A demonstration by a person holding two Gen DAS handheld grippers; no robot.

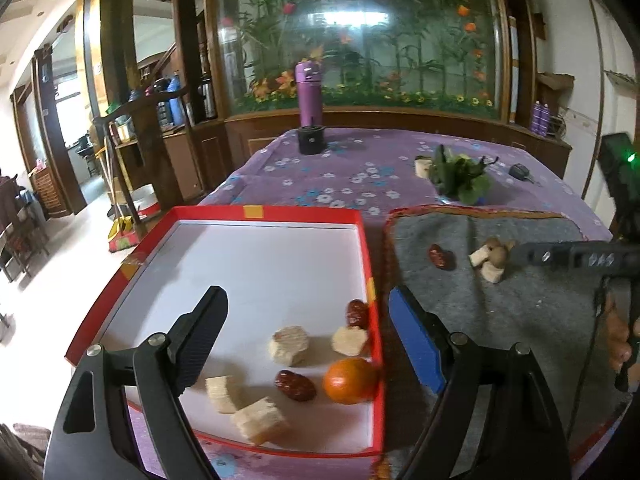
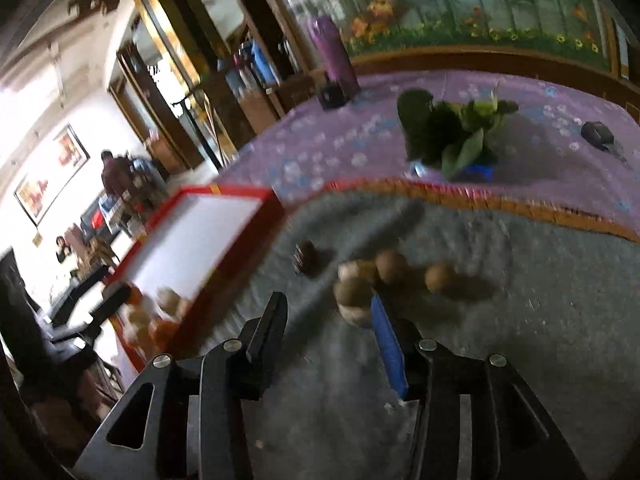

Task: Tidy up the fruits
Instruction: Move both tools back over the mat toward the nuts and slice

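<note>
Purple flowered cloth (image 1: 340, 168) covers the table, with a painted garden panel behind it at the top of both views. At lower left of the left view sits a red tray (image 1: 256, 212) with a white floor; near its right wall lie an orange (image 1: 349, 380), two dried dates and several pale fruit chunks. The left gripper (image 1: 308, 344) hangs over this tray, jaws wide and empty.

Right of the tray lies a grey mat (image 1: 520, 312). On it are one more date (image 1: 441, 257) and a small heap of pale chunks and brown round fruits (image 2: 370, 280). The right gripper (image 2: 328, 320) points at that heap, jaws partly apart with nothing between them; its blue pad is just beside the nearest piece.

The step in hand looks like picking a piece from the heap. It would go best by taking one outer piece, since the pieces touch one another and could roll. The tray's right wall must be cleared when carrying across. A leafy plant (image 2: 456, 136), purple bottle (image 1: 309, 92) and dark cup (image 1: 311, 140) stand well back, out of the way.
</note>
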